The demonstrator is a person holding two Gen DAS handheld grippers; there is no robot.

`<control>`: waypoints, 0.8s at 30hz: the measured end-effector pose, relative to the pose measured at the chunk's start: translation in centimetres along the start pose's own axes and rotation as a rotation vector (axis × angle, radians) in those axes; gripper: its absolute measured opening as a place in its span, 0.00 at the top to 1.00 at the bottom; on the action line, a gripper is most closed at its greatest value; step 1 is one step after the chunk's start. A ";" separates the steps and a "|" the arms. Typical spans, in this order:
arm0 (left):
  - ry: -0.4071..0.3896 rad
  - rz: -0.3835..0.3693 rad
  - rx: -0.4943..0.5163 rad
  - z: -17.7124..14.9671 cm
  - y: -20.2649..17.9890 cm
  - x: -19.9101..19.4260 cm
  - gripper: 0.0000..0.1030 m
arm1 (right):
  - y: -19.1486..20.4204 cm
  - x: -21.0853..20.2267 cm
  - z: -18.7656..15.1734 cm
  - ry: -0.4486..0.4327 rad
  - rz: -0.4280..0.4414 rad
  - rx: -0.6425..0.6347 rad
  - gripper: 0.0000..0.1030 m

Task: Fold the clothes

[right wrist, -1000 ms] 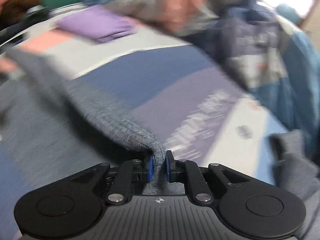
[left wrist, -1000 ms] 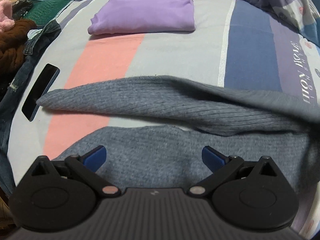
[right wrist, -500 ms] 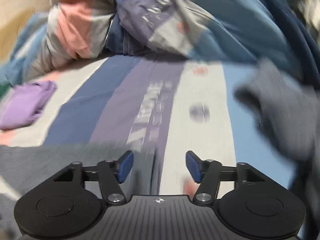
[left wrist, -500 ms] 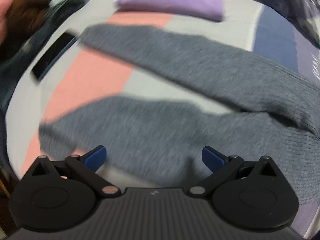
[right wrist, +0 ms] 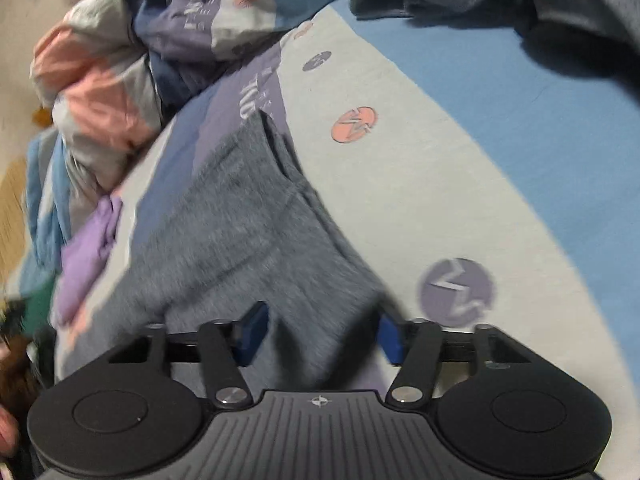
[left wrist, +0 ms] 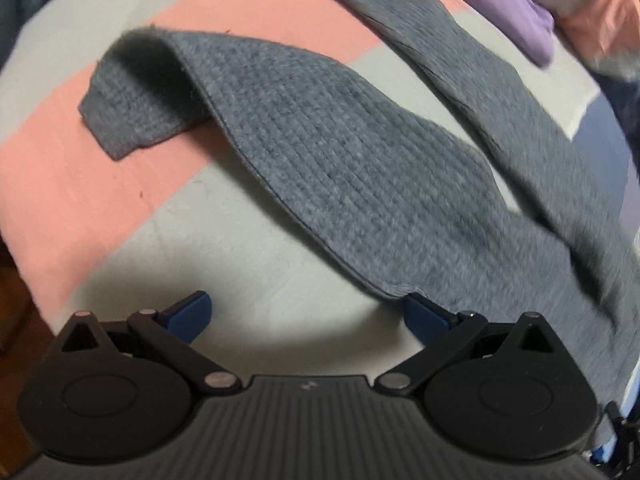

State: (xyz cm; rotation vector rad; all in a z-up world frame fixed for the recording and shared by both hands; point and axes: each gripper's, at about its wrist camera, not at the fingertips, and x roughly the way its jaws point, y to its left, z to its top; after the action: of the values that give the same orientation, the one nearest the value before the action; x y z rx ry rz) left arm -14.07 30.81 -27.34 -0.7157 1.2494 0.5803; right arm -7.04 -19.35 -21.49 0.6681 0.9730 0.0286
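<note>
- Here the grey knit sweater [left wrist: 360, 168] lies spread across the striped bed sheet [left wrist: 100, 184], one sleeve [left wrist: 132, 92] doubled over at its cuff.
- The left hand-held gripper [left wrist: 306, 316] hangs spread and empty at the garment's near edge.
- The right hand-held gripper [right wrist: 318, 336] is likewise spread, holding nothing, over the sweater [right wrist: 248, 240].
- Likely next: pinch the edge deeply with both, lift evenly, and flatten that curled cuff before folding.
- A folded purple garment [left wrist: 500, 4] lies beyond.

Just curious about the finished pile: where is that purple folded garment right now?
The purple folded garment lies at the top right of the left wrist view, on the striped bedsheet just beyond the grey sweater.
</note>
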 end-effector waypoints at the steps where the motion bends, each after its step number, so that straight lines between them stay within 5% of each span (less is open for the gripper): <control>1: 0.000 -0.016 -0.026 0.2 0.4 0.2 0.00 | 0.2 0.3 0.1 -0.001 0.008 0.014 0.52; 7: -0.083 -0.190 -0.238 2.7 4.4 -0.6 0.00 | 1.3 1.2 0.7 0.003 0.008 0.012 0.46; 14: -0.216 -0.198 -0.442 7.4 9.0 -1.5 0.05 | 1.2 1.3 0.6 0.005 0.001 -0.025 0.50; 16: -0.222 -0.197 -0.480 8.2 9.7 -1.7 0.16 | 1.2 1.4 0.6 0.002 -0.020 -0.024 0.81; 17: -0.225 -0.192 -0.490 8.5 9.9 -1.9 0.18 | 1.0 1.5 0.7 0.009 -0.023 -0.014 0.88; 20: -0.223 -0.188 -0.491 9.1 9.6 -2.1 0.32 | 0.5 1.6 1.1 0.025 -0.001 0.033 0.93; 22: -0.228 -0.175 -0.502 8.7 10.4 -2.6 0.76 | 0.8 1.2 1.3 0.020 0.003 0.024 0.93; 24: -0.243 -0.240 -0.547 8.4 10.9 -3.6 0.86 | 1.2 0.2 1.5 0.002 0.014 0.033 0.94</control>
State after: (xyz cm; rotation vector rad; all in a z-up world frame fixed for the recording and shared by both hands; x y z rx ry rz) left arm -17.57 44.30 -24.38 -1.1936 0.7635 0.7926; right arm -5.45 -19.06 -20.47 0.7054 0.9725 0.0256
